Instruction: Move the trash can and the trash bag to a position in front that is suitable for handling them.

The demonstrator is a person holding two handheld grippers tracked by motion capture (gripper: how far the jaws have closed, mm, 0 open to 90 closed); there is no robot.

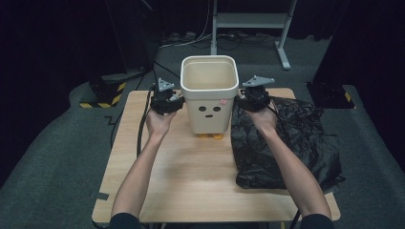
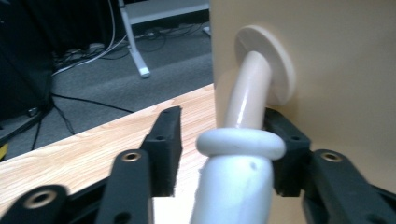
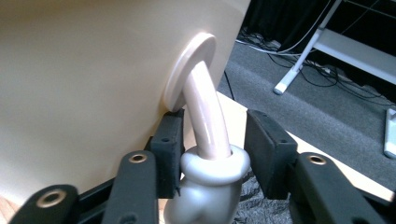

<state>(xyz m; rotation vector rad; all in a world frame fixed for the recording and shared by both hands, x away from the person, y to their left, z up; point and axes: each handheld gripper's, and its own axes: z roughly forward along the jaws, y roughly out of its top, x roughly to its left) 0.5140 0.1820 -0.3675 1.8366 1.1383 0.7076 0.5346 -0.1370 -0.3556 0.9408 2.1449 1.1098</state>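
- Bench [image 1: 191,181]: light wood top, grey carpet all round, a white metal stand [image 1: 248,21] behind it on the floor.
- Black plastic bag [image 1: 291,143]: crumpled, lies on the bench's right side, just right of the bin; the person's right forearm crosses over its left edge.
- Cream bin [image 1: 209,93]: stands upright at the back middle of the bench, open top, square with rounded corners, a small face printed on the near wall, orange feet showing under its base. It sits between the two grippers.
- Left gripper [image 1: 177,99]: held level at the bin's left wall, near the rim. In the left gripper view the bin's left arm-shaped handle [image 2: 243,140] — a cream rod from a round disc on the wall, ending in a pale ringed cuff — runs between the jaws. Jaws spread: the jaw next to the bin's wall sits against the cuff, the other stands clear with bench showing in the gap. No pinch.
- Right gripper [image 1: 239,99]: mirror pose at the bin's right wall. In the right gripper view the right handle [image 3: 208,140] lies between the jaws — jaws spread, a visible gap on the outer side, the wall-side jaw close to the cuff. Not clamped.
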